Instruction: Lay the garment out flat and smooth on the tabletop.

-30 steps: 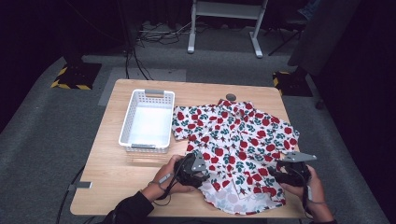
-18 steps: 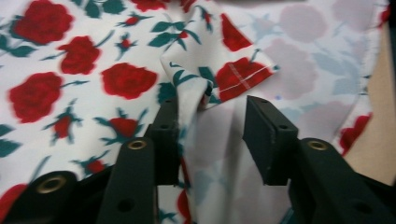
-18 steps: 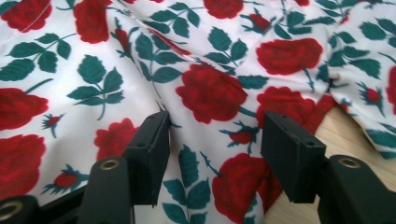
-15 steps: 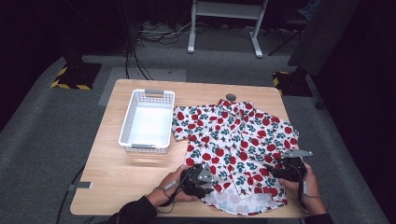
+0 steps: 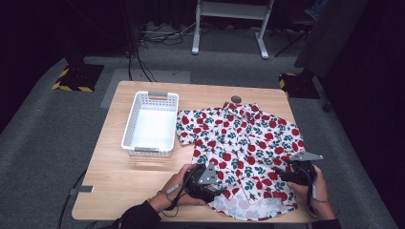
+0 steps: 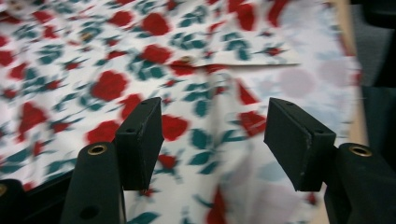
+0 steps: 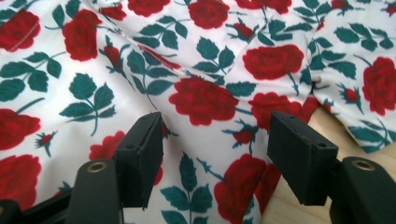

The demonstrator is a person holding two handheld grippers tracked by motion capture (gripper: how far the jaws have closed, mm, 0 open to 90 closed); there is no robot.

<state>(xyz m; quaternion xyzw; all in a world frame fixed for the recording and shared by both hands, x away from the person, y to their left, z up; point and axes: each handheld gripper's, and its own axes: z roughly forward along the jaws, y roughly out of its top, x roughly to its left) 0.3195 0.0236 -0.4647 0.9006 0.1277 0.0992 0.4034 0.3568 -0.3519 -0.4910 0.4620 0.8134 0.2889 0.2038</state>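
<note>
I find no text, label, brand or number that I can read in any of my views. The white short-sleeved shirt [image 5: 243, 152] carries only a print of red roses with green leaves, no words. The yellow-and-black striped warning marks [image 5: 71, 86] on the grey floor are the only sign, and they have no writing.

High view looks down the table [image 5: 143, 191]; both gripper views sit close over the shared shirt [image 5: 243, 143].
</note>
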